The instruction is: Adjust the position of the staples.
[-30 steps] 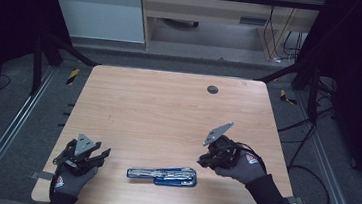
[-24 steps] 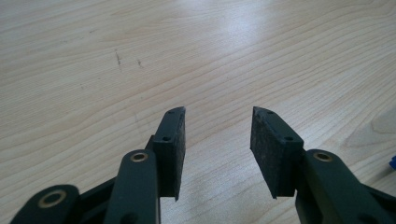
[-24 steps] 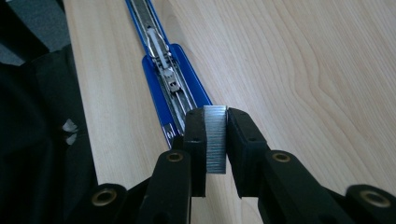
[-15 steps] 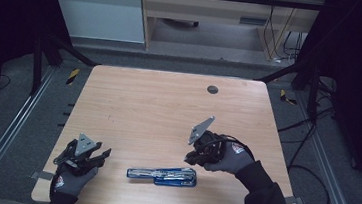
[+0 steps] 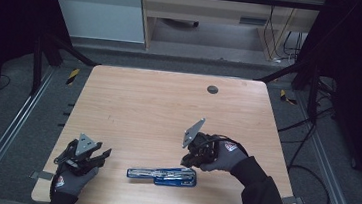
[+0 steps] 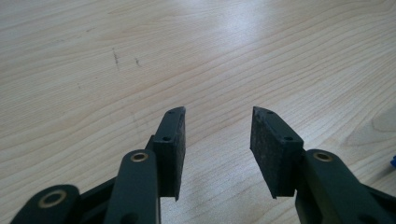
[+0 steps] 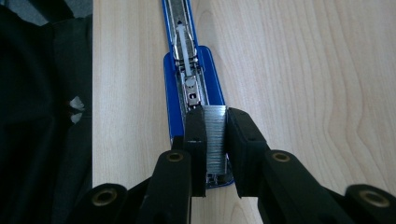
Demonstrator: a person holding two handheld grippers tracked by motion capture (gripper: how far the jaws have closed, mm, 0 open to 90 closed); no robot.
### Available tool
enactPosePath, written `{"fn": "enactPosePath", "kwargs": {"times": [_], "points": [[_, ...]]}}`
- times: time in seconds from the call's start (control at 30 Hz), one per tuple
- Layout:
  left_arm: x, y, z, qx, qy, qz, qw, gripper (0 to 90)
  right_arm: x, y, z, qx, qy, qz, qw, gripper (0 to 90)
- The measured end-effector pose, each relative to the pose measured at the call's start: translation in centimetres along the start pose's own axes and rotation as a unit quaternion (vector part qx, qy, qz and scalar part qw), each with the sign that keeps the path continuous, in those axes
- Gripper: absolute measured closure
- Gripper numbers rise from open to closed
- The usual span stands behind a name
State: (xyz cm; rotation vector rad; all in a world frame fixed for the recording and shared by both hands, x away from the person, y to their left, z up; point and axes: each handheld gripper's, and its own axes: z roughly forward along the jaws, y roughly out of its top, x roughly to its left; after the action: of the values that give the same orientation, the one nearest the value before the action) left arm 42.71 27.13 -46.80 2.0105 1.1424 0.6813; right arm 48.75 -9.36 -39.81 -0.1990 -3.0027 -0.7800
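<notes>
1. A strip of staples [image 7: 215, 135], silvery and finely ribbed, sits clamped between the right gripper's [image 7: 215, 122] two black jaws, directly over the rear of the stapler.
2. The stapler [image 7: 191, 88] lies flat and opened out on the table, near its front edge. It has a glossy blue body, long and narrow with rounded shoulders. Its bare metal channel faces up, with a white pusher rod running along it.
3. In the high view the stapler [image 5: 163, 175] lies left to right, its metal end to the left.
4. The right gripper [image 5: 189, 159] angles down to the stapler's right end, held by a grey gloved hand [image 5: 221, 155] in a dark sleeve. A grey three-cornered plate stands tilted on top of it.
5. The left gripper [image 6: 217, 140] has its jaws spread apart with nothing between them. The pads [image 6: 265, 142] are flat, matte and grainy, and brass-coloured rivets mark the black links.
6. In the high view the left gripper [image 5: 98, 155] lies low near the table's front left corner, well apart from the stapler.
7. The table [image 5: 158, 105] is pale wood with fine wavy grain and rounded corners. A small dark round grommet [image 5: 212, 89] is set near its far edge.
</notes>
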Motion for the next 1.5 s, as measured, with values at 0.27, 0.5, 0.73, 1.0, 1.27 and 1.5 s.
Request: {"fn": "enactPosePath", "kwargs": {"times": [0.27, 0.5, 0.73, 1.0, 1.27, 1.5], "points": [[0.0, 0.0, 0.0, 0.000, 0.001, 0.001, 1.0000, 55.7, 0.1, -0.5, 1.1, 0.012, 0.011, -0.032, 0.9994, 78.6], [0.0, 0.0, 0.0, 0.000, 0.001, 0.001, 1.0000, 55.8, -0.1, -0.9, 1.6, 0.014, 0.017, -0.037, 0.9991, 78.6], [0.0, 0.0, 0.1, 0.002, 0.000, 0.002, 1.0000, 55.8, -0.4, -1.2, 2.3, 0.024, 0.023, -0.039, 0.9987, 78.6], [0.0, 0.0, 0.1, 0.002, 0.000, 0.002, 1.0000, 55.8, -0.2, -1.2, 2.6, 0.033, 0.026, -0.049, 0.9979, 78.6], [-0.1, 0.0, 0.1, 0.003, 0.000, 0.003, 1.0000, 55.8, -0.1, -1.5, 2.7, 0.041, 0.027, -0.052, 0.9974, 78.6], [-0.1, 0.0, 0.1, 0.004, -0.001, 0.003, 1.0000, 55.8, -0.2, -1.6, 2.8, 0.045, 0.027, -0.052, 0.9973, 78.6]]}}
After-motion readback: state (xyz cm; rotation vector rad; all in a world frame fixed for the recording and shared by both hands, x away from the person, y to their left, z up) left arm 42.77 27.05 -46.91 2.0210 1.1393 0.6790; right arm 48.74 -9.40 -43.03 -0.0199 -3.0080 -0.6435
